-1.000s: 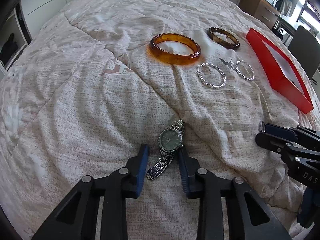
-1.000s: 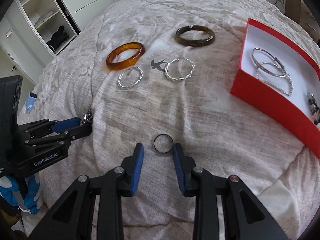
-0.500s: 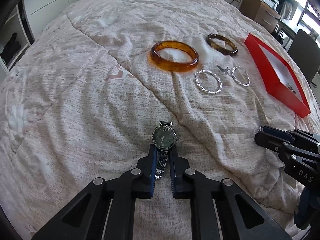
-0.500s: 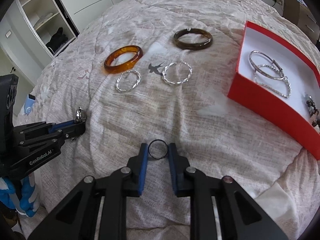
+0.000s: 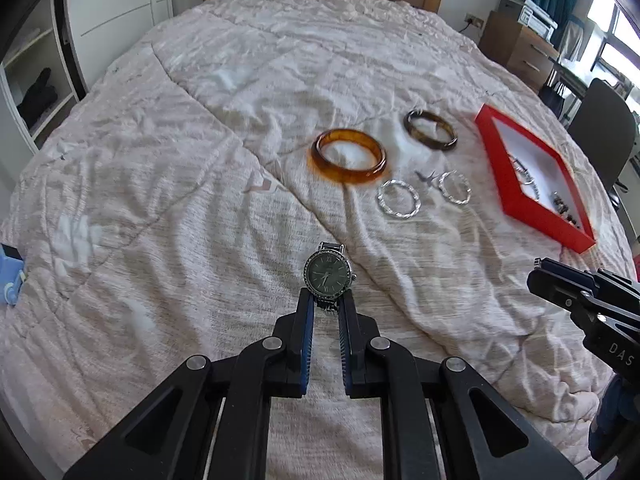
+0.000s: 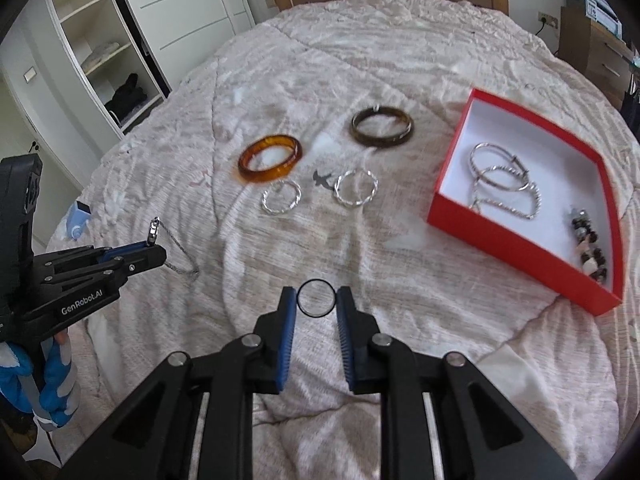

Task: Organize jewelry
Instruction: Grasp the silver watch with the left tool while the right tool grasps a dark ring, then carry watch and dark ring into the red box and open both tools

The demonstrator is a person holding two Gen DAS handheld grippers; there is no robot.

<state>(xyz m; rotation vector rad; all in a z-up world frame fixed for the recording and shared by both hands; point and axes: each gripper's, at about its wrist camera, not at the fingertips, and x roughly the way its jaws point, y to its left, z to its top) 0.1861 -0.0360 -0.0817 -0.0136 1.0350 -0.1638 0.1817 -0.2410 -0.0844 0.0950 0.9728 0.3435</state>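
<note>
Bed (image 5: 168,208): soft quilt serving as my work surface, the loose pieces spread apart so each can be picked singly. Red box (image 6: 448,196): open at the right, already holding bracelets and beads — the likely destination, I judge. Amber bangle (image 5: 349,161), dark bangle (image 5: 430,130) and two silver rings (image 5: 399,201) lie beside it, not yet gathered. Left gripper (image 5: 325,307): jaws pinching the watch (image 5: 327,274) by its strap, dial upright and clear of the quilt. Right gripper (image 6: 316,305): jaws nipping a thin black ring (image 6: 315,298) across its width.
</note>
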